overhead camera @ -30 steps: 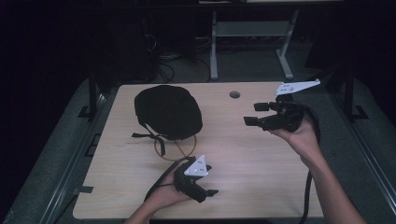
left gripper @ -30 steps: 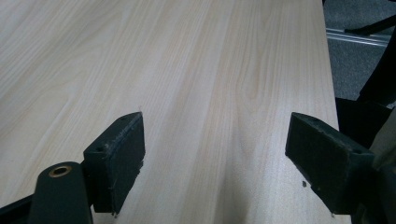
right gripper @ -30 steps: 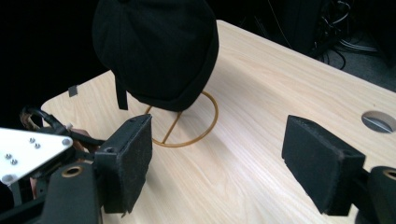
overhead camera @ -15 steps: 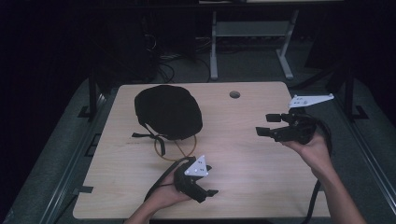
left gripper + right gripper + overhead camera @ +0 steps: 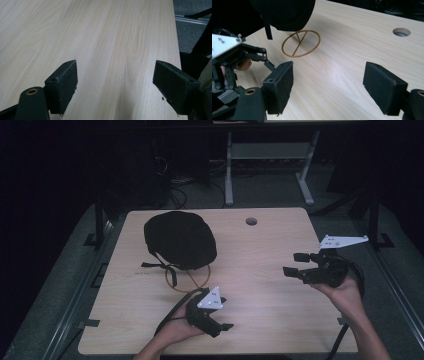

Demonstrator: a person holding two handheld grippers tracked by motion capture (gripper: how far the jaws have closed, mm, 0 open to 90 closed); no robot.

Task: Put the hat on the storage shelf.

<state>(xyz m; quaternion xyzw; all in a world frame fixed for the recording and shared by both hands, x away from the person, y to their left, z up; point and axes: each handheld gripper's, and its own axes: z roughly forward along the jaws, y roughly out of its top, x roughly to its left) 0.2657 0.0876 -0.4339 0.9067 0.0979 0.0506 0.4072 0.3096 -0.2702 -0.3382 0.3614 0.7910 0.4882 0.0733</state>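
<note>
From the high view I see my left gripper (image 5: pixel 220 322) low near the front edge of the pale wooden table (image 5: pixel 270 245), gripped by the left hand (image 5: pixel 175 330) that comes in from the bottom, its grey three-cornered plate facing up. In the left gripper view its two black jaws stand wide apart over bare wood grain, with nothing between them, and the table's edge and grey floor show off to the upper right. My right gripper (image 5: pixel 295 265) hangs over the right side of the table, held in the right hand (image 5: pixel 342 290), its jaws pointing left toward the middle of the table. In the right gripper view those jaws are likewise spread wide and hold nothing. The black rounded fabric cap (image 5: pixel 180 237) lies on the far left part of the table, well apart from both grippers, with a dark strap trailing from its near side. A thin brown wire ring with crossing spokes (image 5: pixel 300 43) lies flat on the wood just beside the cap's near edge and partly under it; it sits between the cap and my left gripper. A round cable hole (image 5: pixel 251 221) sits in the tabletop near the far edge, right of the cap.
</note>
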